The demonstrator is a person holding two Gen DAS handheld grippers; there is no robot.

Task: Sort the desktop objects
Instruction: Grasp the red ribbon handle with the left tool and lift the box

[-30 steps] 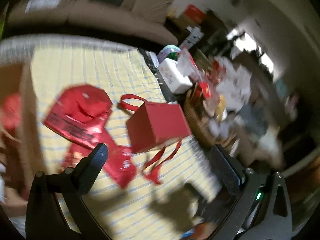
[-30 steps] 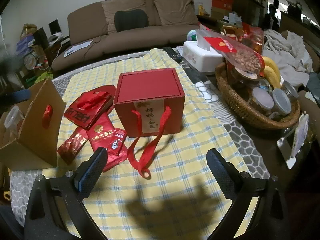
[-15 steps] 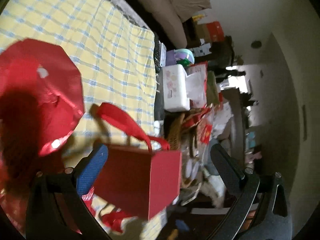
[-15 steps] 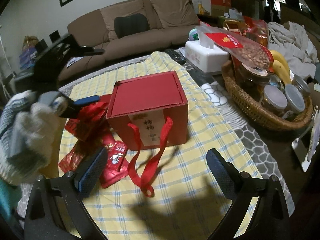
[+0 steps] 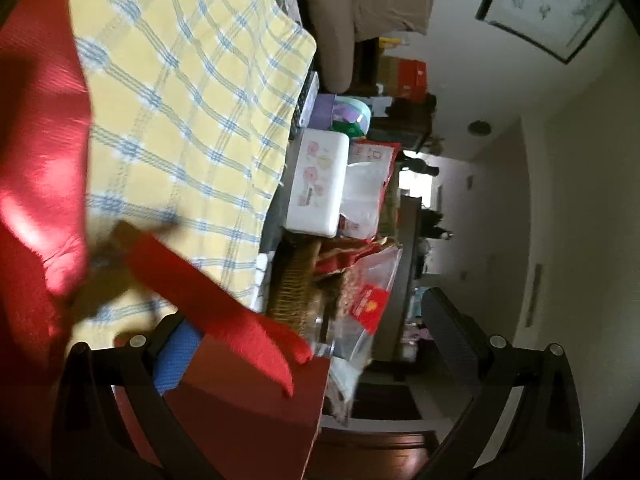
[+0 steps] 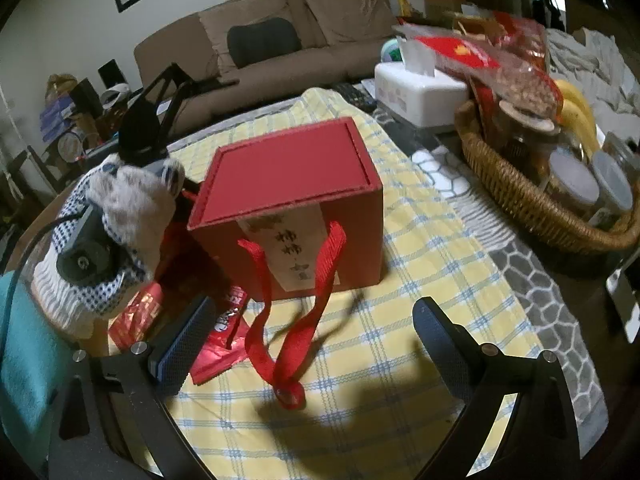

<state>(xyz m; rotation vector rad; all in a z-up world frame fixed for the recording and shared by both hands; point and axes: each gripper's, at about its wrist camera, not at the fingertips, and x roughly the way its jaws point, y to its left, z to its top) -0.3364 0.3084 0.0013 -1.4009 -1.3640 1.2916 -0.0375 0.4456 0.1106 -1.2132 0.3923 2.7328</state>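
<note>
Red ribbon loop [image 6: 288, 344] trails off the box front toward your right tool [image 6: 316, 344], which hangs released, fingers spread wide, nothing between them. Loop's end lies on the checked cloth [image 6: 400, 360] roughly between those fingers, low and central.

Next out: red box [image 6: 292, 204], lid on, upright on the counter, dead ahead of the right tool, labelled face toward you. Red foil packets [image 6: 216, 344] lie just left of it, partly under your left hand [image 6: 108, 236].

Left tool [image 5: 304, 344] is rolled on its side, hard up against the box's left flank. Its view shows the box wall and a ribbon strap filling the gap; fingers look spread, gripping nothing. Blur is heavy there, so contact with the box: can't tell.

Key relation: packets sit on the left side of the box, so the left hand is nearer them; box itself is centred on the right tool. My read: left takes packets, right takes the ribbon or box.

Further back: white tissue box [image 6: 420, 92], wicker basket [image 6: 532, 208] of jars and bananas to the right, well apart from the box. Sofa [image 6: 280, 40] beyond.
</note>
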